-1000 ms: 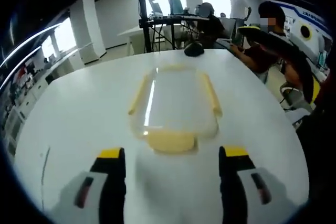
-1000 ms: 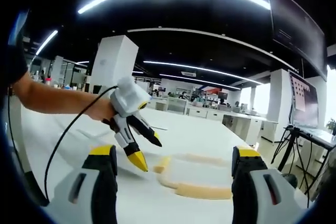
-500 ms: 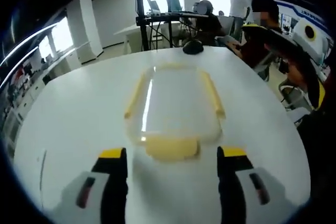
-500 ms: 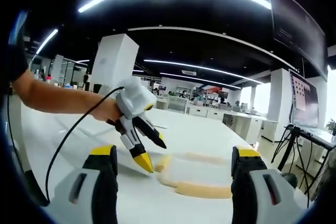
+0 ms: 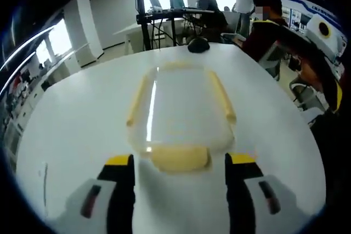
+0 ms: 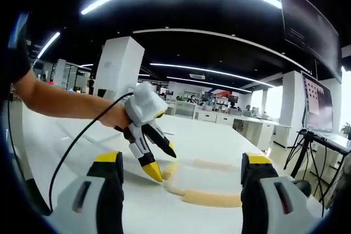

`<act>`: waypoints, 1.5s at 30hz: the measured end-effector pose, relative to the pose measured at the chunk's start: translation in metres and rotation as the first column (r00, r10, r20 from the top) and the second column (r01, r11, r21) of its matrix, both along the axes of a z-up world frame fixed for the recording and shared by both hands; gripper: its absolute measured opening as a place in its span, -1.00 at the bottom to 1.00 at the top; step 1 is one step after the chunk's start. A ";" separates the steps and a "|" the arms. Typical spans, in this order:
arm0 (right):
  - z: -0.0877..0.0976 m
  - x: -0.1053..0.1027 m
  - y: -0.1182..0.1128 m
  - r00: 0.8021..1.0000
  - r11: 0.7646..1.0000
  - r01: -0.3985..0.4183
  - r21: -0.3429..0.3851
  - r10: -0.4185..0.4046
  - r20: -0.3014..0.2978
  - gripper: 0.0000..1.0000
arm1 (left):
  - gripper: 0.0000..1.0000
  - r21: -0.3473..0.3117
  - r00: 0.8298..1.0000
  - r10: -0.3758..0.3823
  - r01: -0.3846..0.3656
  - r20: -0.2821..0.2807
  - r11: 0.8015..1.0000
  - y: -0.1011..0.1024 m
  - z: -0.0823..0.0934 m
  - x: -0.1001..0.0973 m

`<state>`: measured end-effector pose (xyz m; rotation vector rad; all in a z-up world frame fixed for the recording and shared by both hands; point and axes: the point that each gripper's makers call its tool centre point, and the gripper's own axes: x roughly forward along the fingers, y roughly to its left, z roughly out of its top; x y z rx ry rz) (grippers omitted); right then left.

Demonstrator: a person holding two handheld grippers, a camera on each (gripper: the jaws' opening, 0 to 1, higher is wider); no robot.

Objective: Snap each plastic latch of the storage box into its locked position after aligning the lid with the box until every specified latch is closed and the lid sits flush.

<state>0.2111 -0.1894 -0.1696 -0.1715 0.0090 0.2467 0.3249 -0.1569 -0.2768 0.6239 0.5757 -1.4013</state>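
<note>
Two jaws of the left gripper (image 5: 179,165) are held apart, just short of the storage box (image 5: 180,114), whose near yellow latch (image 5: 180,158) lies between and just ahead of the tips on the white table (image 5: 82,124). The right gripper (image 6: 181,165) is likewise spread, the box (image 6: 200,182) being seen ahead between its jaws.

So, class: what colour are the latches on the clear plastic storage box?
Pale yellow latches on the clear plastic storage box, best in the left gripper view.
</note>
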 end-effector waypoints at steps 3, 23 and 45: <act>0.001 0.000 -0.001 1.000 1.000 0.000 -0.001 0.000 0.000 0.78 | 0.30 0.010 1.000 -0.002 0.002 -0.008 1.000 0.000 -0.004 0.000; 0.000 0.001 -0.005 1.000 1.000 0.001 0.009 -0.001 -0.003 0.77 | 0.15 -0.007 0.999 0.022 -0.022 -0.038 1.000 -0.008 -0.006 0.005; -0.006 0.001 0.000 1.000 1.000 -0.009 0.015 0.010 -0.020 0.75 | 0.04 -0.019 0.998 -0.007 0.006 -0.060 1.000 -0.008 -0.006 0.005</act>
